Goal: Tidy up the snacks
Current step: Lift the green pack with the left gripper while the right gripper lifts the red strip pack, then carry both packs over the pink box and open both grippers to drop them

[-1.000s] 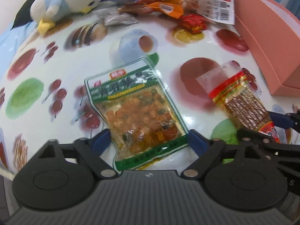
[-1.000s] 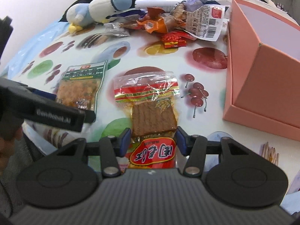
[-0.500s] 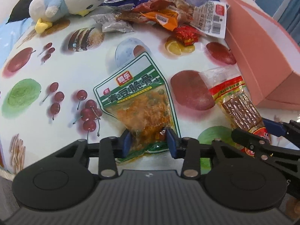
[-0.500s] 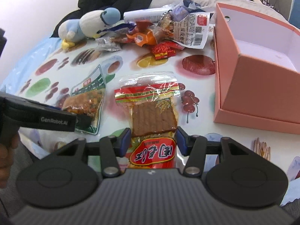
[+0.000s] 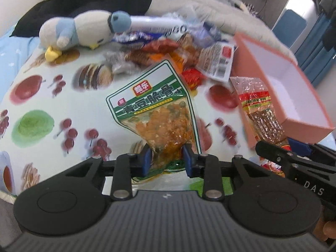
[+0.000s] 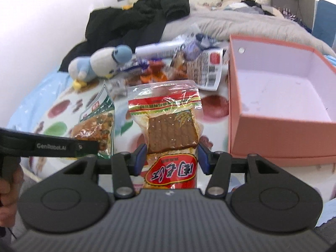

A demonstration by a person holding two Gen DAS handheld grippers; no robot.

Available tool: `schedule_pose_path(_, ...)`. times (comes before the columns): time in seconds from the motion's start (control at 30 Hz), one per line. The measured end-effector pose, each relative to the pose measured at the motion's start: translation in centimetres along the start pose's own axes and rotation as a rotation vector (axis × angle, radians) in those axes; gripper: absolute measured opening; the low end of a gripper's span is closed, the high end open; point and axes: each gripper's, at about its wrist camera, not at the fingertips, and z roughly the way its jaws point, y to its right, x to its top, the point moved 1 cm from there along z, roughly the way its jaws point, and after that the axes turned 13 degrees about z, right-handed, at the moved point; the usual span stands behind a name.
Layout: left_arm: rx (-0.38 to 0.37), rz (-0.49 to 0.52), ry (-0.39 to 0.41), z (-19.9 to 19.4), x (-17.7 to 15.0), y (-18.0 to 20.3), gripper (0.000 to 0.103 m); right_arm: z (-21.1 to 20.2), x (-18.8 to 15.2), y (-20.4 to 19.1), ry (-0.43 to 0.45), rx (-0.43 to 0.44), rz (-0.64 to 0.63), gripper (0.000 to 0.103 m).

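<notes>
My left gripper (image 5: 167, 159) is shut on the bottom end of a green-and-white snack packet (image 5: 159, 109) with orange filling and holds it tilted up off the fruit-print tablecloth. My right gripper (image 6: 171, 157) is shut on a red-and-yellow packet (image 6: 170, 124) holding a brown slab, lifted above the table. That packet also shows at the right in the left wrist view (image 5: 260, 109). An open pink box (image 6: 279, 105) with a white inside stands to the right, and it shows in the left wrist view (image 5: 279, 88).
A pile of loose snack packets (image 5: 178, 50) lies at the table's far side. A blue-and-white plush bird (image 5: 84, 29) lies at the far left. Dark clothes (image 6: 136, 21) and bedding sit behind the table.
My left gripper closed on the green packet and lifted it. My right gripper raised the red packet off the table. Both views now look higher, showing the inside of the box.
</notes>
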Motion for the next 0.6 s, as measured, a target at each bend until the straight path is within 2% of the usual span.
schedule_pose_path(0.37,-0.029,-0.004,0.124,-4.8,4.6,1.5,0.033,-4.5,4.4,-0.1,0.125,0.014,0.032,0.053)
schedule_pose_path(0.6,-0.053,0.027,0.218,-7.8,8.9,4.2,0.032,-7.3,8.2,0.9,0.207,0.005,0.047,0.053)
